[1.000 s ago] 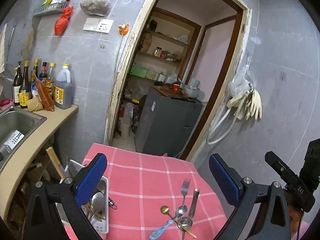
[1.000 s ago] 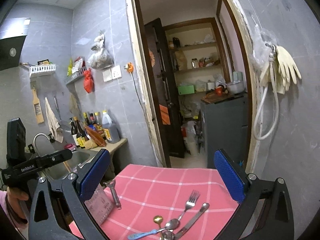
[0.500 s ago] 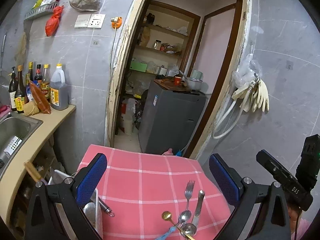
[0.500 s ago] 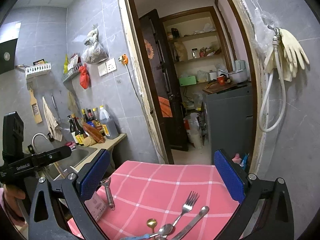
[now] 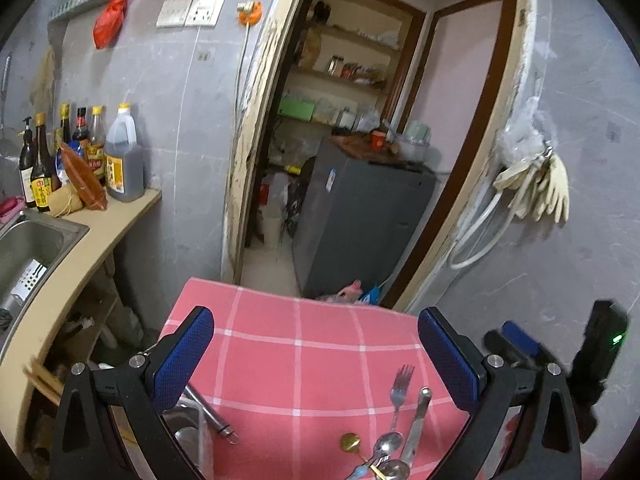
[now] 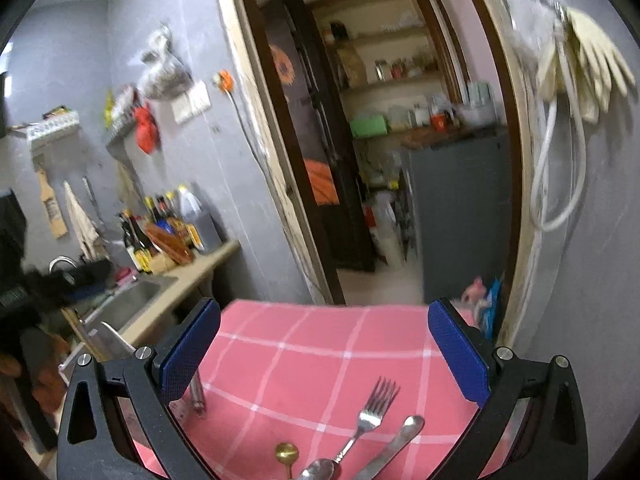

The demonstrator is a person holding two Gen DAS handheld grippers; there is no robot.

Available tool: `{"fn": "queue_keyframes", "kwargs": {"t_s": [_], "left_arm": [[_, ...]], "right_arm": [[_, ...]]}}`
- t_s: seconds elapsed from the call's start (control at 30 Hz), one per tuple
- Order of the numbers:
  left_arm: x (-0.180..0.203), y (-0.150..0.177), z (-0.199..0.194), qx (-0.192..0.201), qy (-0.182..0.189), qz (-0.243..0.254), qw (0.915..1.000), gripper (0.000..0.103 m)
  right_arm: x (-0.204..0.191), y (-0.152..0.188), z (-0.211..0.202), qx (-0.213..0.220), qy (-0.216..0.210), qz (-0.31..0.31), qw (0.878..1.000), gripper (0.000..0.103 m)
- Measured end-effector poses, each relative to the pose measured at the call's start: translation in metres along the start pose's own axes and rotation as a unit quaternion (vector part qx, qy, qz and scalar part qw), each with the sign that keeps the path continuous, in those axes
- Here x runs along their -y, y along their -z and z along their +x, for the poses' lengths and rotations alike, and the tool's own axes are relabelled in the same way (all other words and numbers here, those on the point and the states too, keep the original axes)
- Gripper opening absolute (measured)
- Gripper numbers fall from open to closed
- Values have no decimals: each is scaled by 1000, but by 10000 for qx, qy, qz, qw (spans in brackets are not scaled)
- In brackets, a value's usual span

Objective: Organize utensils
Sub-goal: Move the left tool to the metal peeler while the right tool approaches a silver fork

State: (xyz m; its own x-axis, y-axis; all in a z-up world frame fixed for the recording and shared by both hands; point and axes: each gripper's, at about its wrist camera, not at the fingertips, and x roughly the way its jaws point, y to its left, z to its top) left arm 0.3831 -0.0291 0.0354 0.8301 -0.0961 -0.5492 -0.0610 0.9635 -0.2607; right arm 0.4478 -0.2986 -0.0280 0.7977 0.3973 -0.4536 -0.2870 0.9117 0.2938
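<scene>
Both claws are spread wide apart and hold nothing: the left claw [image 5: 316,364] and the right claw [image 6: 324,348] each hang over the pink checked tabletop [image 5: 296,344]. Low and right of centre in the left view lies a small heap of utensils: one fork [image 5: 401,386], one flat steel handle [image 5: 418,416] just beside it, one gold spoon [image 5: 351,443], two steel spoons [image 5: 386,442] and one blue-handled piece [image 5: 360,472], touching at their lower ends. At the lower left, partly hidden behind the left claw's finger, a white holder [image 5: 202,440] has one steel handle [image 5: 212,414] sticking out of it.
</scene>
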Motion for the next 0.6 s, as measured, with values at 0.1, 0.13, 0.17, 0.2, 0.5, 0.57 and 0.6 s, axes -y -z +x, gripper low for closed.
{"fn": "queue_keyframes", "kwargs": {"t_s": [0.1, 0.13, 0.17, 0.2, 0.5, 0.57, 0.6], "left_arm": [[-8, -11, 12, -292, -146, -75, 9994, 103], [-11, -12, 17, -357, -174, -125, 9991, 103], [-13, -13, 22, -412, -192, -179, 9988, 103], [-15, -13, 26, -453, -202, -218, 9985, 103], [-22, -14, 65, -973, -393, -573, 9928, 103], [-23, -17, 73, -1120, -517, -586, 9906, 103], [-23, -16, 76, -1198, -571, -605, 9893, 103]], "right_arm": [[5, 14, 26, -364, 92, 191, 9991, 102], [6, 19, 33, -450, 91, 246, 9986, 102], [7, 24, 39, -530, 105, 297, 9981, 102], [7, 28, 44, -586, 114, 324, 9977, 102], [21, 66, 81, -1252, 190, 632, 9899, 94], [22, 74, 90, -1448, 200, 679, 9869, 86], [22, 76, 93, -1524, 208, 695, 9857, 81]]}}
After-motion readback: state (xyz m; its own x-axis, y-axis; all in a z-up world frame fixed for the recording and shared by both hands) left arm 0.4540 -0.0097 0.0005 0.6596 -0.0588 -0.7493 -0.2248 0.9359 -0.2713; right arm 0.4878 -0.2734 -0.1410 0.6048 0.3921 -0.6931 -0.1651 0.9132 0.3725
